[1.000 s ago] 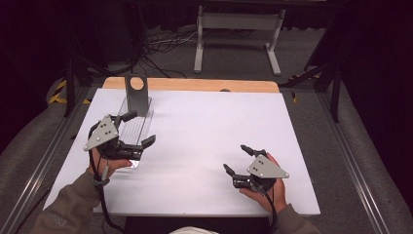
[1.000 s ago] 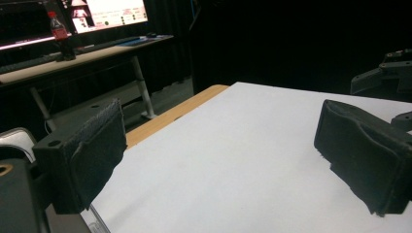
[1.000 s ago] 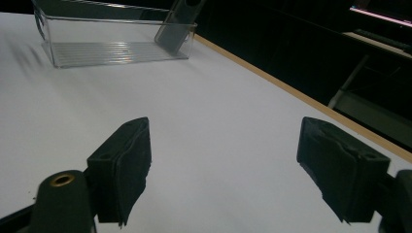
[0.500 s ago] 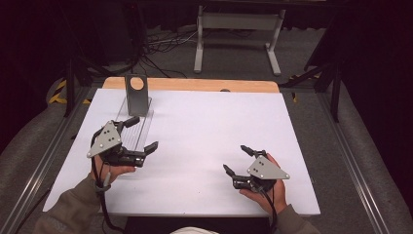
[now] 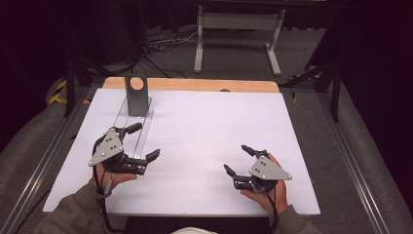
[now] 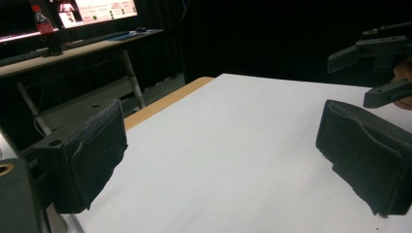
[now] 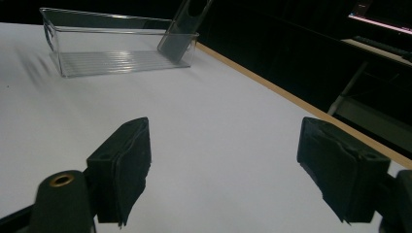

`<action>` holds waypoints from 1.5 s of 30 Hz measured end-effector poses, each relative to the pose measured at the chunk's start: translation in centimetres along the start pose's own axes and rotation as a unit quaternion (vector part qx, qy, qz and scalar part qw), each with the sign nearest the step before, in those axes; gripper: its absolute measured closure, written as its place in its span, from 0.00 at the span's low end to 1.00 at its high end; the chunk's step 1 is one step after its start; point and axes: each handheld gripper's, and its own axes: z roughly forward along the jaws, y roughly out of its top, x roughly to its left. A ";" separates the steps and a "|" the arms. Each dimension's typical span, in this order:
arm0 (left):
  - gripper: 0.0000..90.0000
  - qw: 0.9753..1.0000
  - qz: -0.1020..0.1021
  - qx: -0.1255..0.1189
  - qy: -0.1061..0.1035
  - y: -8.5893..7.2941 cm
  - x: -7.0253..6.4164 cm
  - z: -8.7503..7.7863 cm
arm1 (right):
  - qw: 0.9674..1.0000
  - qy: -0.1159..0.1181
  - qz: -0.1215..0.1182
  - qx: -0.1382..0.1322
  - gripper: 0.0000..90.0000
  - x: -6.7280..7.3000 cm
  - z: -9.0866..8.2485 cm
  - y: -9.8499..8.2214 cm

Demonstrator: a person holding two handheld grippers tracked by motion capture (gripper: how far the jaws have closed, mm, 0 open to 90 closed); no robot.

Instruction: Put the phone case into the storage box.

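Left claw (image 5: 144, 141) gapes beside clear bin (image 7: 116, 46); no legible writing.

Left tool (image 5: 139, 141) gapes over the clear tray (image 5: 138, 127); right tool (image 5: 239, 160), open, rests well apart.

My left gripper (image 5: 131, 146) and right gripper (image 5: 243, 161) are black, each topped by a grey screw-dotted three-cornered plate; my sleeves are olive-grey.

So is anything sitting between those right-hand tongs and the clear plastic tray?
Nothing visible: in the right gripper view only bare white table lies between the open right tongs and the clear tray, which holds a grey piece.
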 end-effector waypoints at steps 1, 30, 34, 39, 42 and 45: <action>0.06 1.000 0.000 0.000 0.000 0.0 0.0 0.0 | 1.000 0.000 0.000 0.000 0.23 0.0 0.0 0.0; 0.06 1.000 0.015 0.028 -0.003 -2.3 -1.9 0.3 | 1.000 0.010 -0.002 -0.003 0.23 0.8 -0.6 0.4; 0.06 0.999 0.014 0.032 -0.006 -3.0 -2.3 0.3 | 1.000 0.010 -0.004 0.000 0.23 1.1 -0.6 0.3; 0.05 0.999 0.023 0.049 -0.003 -4.0 -2.9 0.3 | 1.000 0.015 -0.008 0.003 0.23 1.3 -0.4 0.2; 0.04 0.998 0.020 0.062 -0.005 -4.6 -3.1 0.2 | 1.000 0.017 -0.010 0.004 0.23 1.4 -0.2 0.1; 0.04 0.997 0.017 0.074 0.003 -5.0 -3.4 0.2 | 1.000 0.020 -0.010 0.005 0.23 1.5 -0.2 0.0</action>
